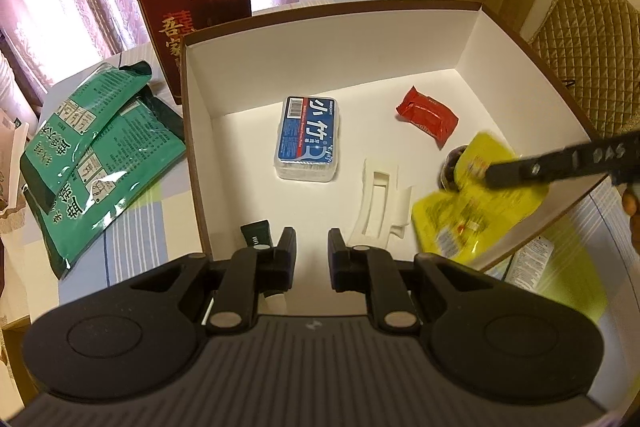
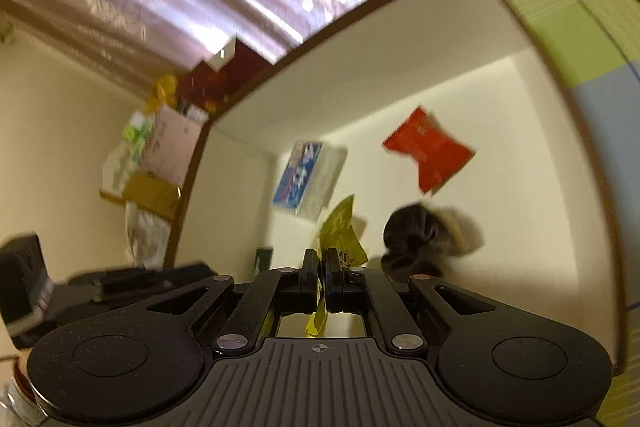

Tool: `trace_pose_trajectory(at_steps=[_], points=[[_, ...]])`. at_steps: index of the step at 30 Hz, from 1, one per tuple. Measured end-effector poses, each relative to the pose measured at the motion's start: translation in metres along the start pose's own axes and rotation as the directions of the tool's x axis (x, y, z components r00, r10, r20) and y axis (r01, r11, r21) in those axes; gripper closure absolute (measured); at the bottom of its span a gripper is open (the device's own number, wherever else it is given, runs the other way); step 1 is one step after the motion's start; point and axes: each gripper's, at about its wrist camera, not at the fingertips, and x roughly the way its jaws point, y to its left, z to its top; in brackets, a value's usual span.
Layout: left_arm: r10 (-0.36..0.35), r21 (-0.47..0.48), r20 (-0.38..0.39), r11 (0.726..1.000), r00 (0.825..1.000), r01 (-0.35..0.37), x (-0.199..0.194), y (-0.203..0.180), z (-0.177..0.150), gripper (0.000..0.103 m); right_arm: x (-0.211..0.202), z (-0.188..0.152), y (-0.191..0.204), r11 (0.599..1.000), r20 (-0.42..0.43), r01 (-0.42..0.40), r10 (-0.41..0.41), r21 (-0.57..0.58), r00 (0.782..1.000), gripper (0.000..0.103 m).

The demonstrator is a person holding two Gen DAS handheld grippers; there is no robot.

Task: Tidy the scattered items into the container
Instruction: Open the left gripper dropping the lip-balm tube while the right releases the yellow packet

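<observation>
My right gripper (image 2: 320,259) clamps the yellow packet (image 1: 476,203) over the white box (image 1: 320,39); left gripper (image 1: 312,243) released, empty.

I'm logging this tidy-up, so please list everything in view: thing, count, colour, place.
box: one, white inside, brown rim, on the table
floss pick case: one, blue label, in the box
snack packet: one, red, in the box
plastic clip: one, white, in the box
green packets: two, left of the box
red carton: one, behind the box
yellow packet: one, over the box, held
right gripper: shut on the yellow packet
left gripper: open, empty
</observation>
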Motion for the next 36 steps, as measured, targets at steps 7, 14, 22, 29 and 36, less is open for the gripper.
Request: trace_pose_trajectory(at_steps=[7,14,22,29,36], points=[[-0.004,-0.014,0.012,1.000,1.000,0.004,-0.008,0.003,-0.003,0.090,-0.012,0.000,0.014,0.995,0.011,0.075,-0.074,-0.067,0.997,0.010],[0.000,-0.005,0.019,1.000,1.000,0.000,-0.016,-0.002,-0.005,0.080,-0.027,0.004,0.030,0.973,-0.013,0.183,-0.186,-0.141,0.982,0.010],[0.028,0.009,0.031,1.000,0.999,-0.029,-0.025,-0.008,-0.005,0.050,-0.032,-0.011,0.047,0.894,-0.013,0.312,-0.334,-0.321,0.942,0.009],[0.053,0.028,0.044,0.998,0.998,-0.054,-0.037,-0.022,-0.008,0.022,-0.045,-0.024,0.055,0.866,0.049,0.348,-0.355,-0.358,0.934,0.000],[0.073,0.029,0.048,0.997,0.996,-0.074,-0.048,-0.030,-0.013,0.015,-0.057,-0.032,0.063,0.847,0.080,0.381,-0.379,-0.371,0.922,0.000]])
